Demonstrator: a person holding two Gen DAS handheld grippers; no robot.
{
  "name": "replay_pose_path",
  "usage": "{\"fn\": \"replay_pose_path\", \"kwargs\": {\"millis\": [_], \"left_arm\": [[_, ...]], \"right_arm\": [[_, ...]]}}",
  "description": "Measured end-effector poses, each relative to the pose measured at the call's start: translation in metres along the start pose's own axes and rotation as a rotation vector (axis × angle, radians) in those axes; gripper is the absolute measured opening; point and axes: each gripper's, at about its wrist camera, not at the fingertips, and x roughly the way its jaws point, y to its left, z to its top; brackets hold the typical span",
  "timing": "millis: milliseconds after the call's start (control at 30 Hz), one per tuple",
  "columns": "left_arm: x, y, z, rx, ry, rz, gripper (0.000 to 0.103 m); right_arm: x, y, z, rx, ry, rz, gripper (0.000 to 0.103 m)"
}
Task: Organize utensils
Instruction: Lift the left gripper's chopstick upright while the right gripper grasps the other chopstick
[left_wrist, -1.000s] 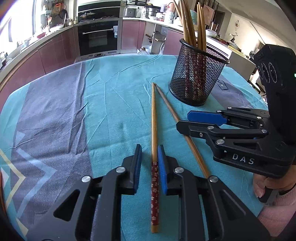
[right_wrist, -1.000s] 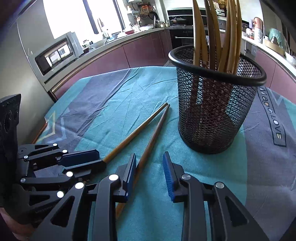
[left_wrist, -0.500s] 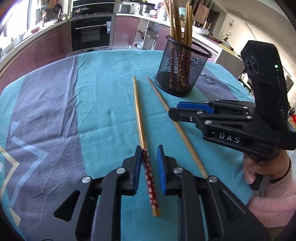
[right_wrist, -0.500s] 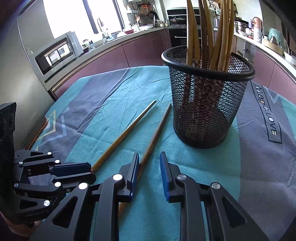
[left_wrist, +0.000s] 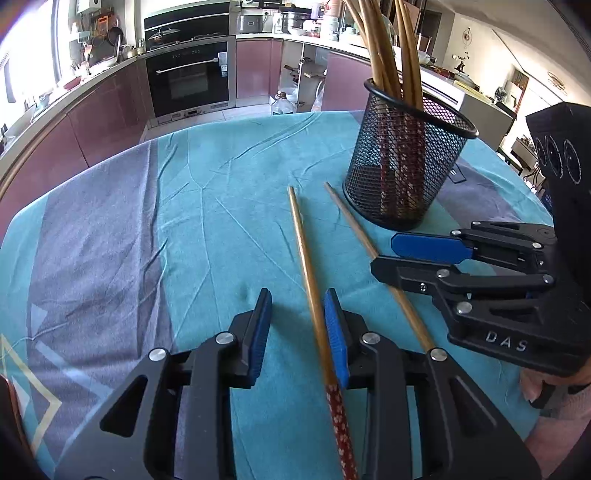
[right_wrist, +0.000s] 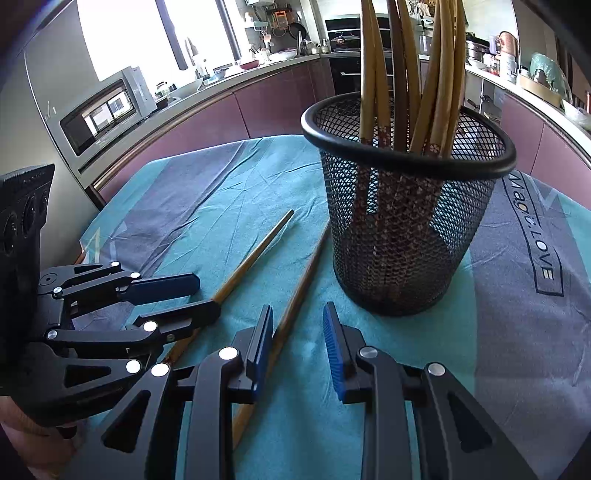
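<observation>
Two wooden chopsticks lie side by side on the teal tablecloth (left_wrist: 207, 229). The left chopstick (left_wrist: 306, 266), with a red flowered end, runs between my left gripper's (left_wrist: 297, 332) jaws, close to the right pad; the jaws are opening and a wide gap shows. The plain chopstick (right_wrist: 295, 295) lies between my right gripper's (right_wrist: 298, 343) jaws beside the left pad; these jaws are opening too. In the left wrist view the right gripper (left_wrist: 384, 253) straddles that stick. A black mesh holder (right_wrist: 399, 236) with several upright chopsticks stands just beyond.
The round table's far edge curves behind the holder (left_wrist: 402, 166). Purple kitchen cabinets, an oven (left_wrist: 188, 77) and a microwave (right_wrist: 103, 114) lie past it. A hand in a pink sleeve (left_wrist: 535, 384) grips the right tool. The left gripper (right_wrist: 207, 295) sits close beside the right one.
The left jaws have spread, letting go of the flowered chopstick. The right jaws narrowed a little, then widened again. The holder looms closer in both views.
</observation>
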Motion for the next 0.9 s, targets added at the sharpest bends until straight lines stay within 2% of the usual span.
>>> {"fn": "replay_pose_path", "kwargs": {"millis": [133, 267, 467, 567, 633, 900], "left_arm": [[0.007, -0.001, 0.006, 0.005, -0.001, 0.008, 0.029], [0.011, -0.002, 0.009, -0.007, -0.003, 0.014, 0.024], [0.014, -0.003, 0.012, -0.024, -0.007, 0.027, 0.016], [0.015, -0.003, 0.014, -0.033, -0.007, 0.025, 0.015], [0.015, -0.004, 0.014, -0.037, -0.009, 0.022, 0.015], [0.016, -0.002, 0.012, -0.070, -0.011, 0.017, 0.008]], "right_arm": [[0.003, 0.001, 0.004, -0.007, -0.004, -0.009, 0.026], [0.007, 0.003, 0.007, -0.016, -0.008, -0.018, 0.025], [0.011, 0.003, 0.010, -0.017, -0.010, -0.030, 0.019], [0.012, 0.003, 0.011, -0.015, -0.008, -0.026, 0.017], [0.012, 0.002, 0.012, -0.012, -0.005, -0.013, 0.010], [0.010, -0.001, 0.011, 0.008, -0.001, 0.014, 0.008]]}}
